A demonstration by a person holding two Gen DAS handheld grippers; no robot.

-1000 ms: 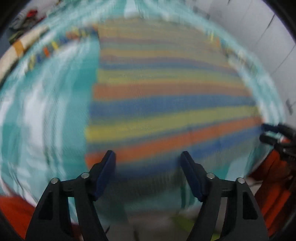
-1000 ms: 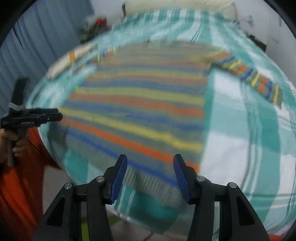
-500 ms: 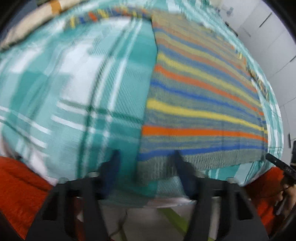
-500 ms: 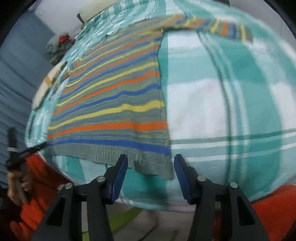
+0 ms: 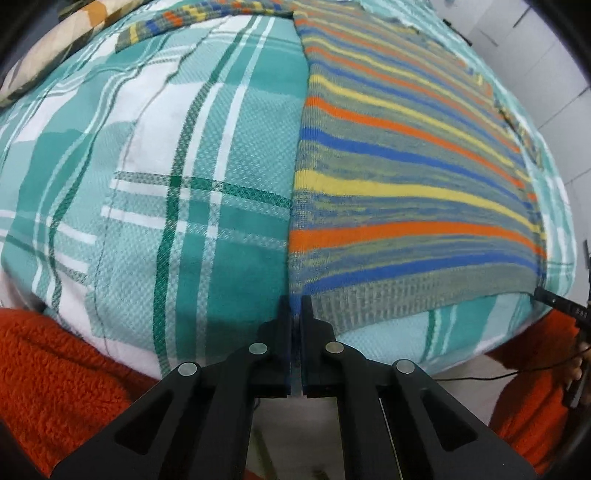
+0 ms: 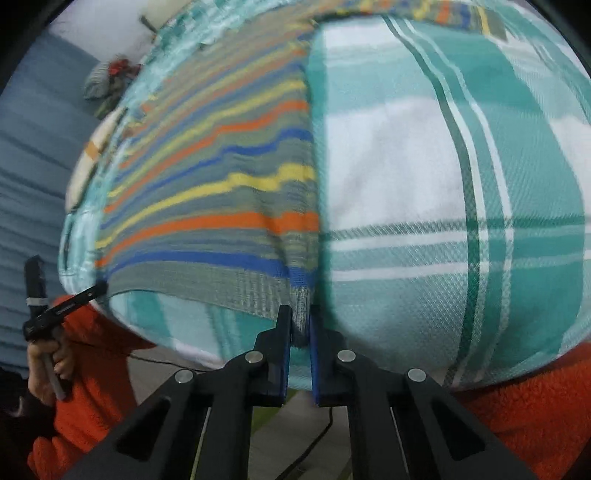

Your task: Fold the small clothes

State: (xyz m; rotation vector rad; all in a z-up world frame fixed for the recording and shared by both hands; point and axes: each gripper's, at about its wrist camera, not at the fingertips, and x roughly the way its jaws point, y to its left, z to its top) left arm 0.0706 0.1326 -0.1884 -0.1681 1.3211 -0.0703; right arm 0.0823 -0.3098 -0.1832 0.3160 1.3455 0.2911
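At the bottom centre of the left wrist view, the left gripper (image 5: 294,310) has just been closing and now pinches the near left corner of the striped sweater (image 5: 406,192), its fingers clenched on the ribbed grey hem with almost no gap between them. At the bottom centre of the right wrist view, the right gripper (image 6: 300,321) has likewise just been closing and now grasps the other hem corner, a fold of grey knit bunched between its blue pads (image 6: 314,332). An orange fleece sleeve (image 5: 62,376) fills the lower left of the left view, and another orange sleeve (image 6: 524,413) the lower right of the right view. At the left edge of the right view, a hand (image 6: 48,363) holds the other gripper. The sweater lies flat on a bed covered by a teal and white plaid sheet (image 5: 166,184), its stripes running away toward the top of each frame. A striped arm of the sweater (image 5: 207,18) stretches along the top of the left view.
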